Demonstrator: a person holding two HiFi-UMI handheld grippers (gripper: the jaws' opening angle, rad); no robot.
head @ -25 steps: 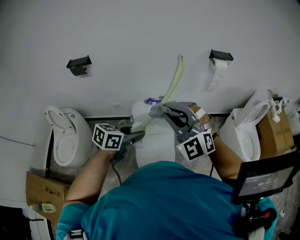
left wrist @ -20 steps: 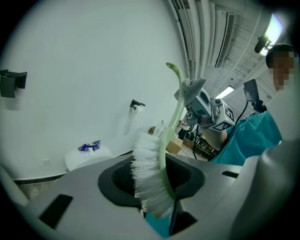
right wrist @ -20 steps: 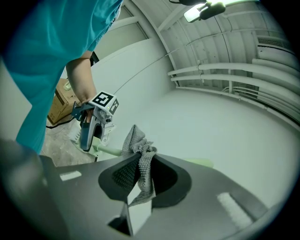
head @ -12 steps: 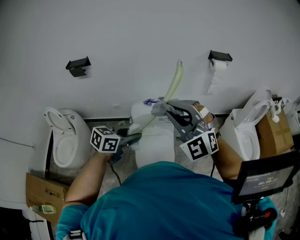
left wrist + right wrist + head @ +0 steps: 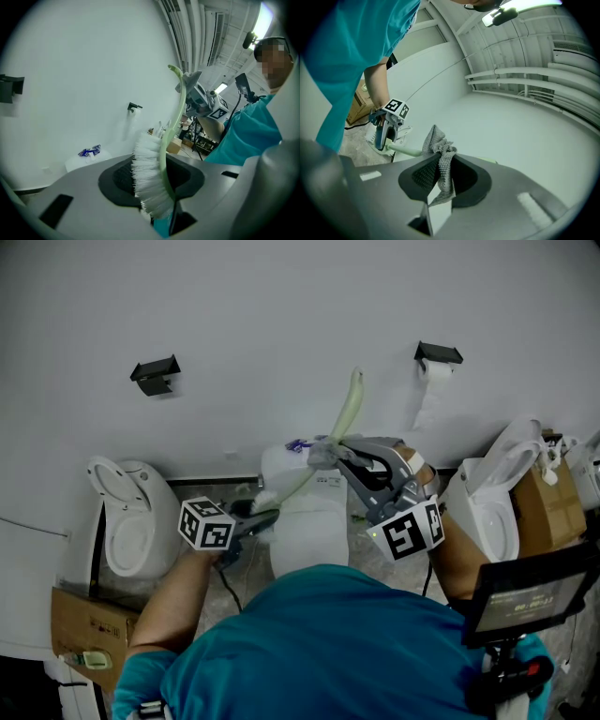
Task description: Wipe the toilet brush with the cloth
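Note:
The toilet brush has a pale green curved handle [image 5: 345, 418] and white bristles [image 5: 149, 176]. My left gripper [image 5: 266, 516] is shut on the brush at its bristle end, low and left of the middle; in the left gripper view the bristles sit between its jaws [image 5: 157, 187]. The handle rises up and to the right. My right gripper [image 5: 325, 455] is shut on a grey knit cloth [image 5: 440, 161], and the cloth [image 5: 321, 452] lies against the handle about halfway up. In the right gripper view the handle [image 5: 408, 151] runs from the cloth toward the left gripper [image 5: 386, 127].
A white toilet tank [image 5: 305, 521] stands right below the brush, with a blue wrapper [image 5: 298, 442] on top. Further toilets stand at left [image 5: 131, 517] and right [image 5: 492, 493]. Paper holders [image 5: 157, 372] [image 5: 440, 353] hang on the wall. Cardboard boxes [image 5: 82, 624] [image 5: 549, 504] and a screen [image 5: 534, 592] flank me.
My right gripper, with the cloth, has moved a little up along the handle and to the right. The left gripper and the brush head have barely shifted.

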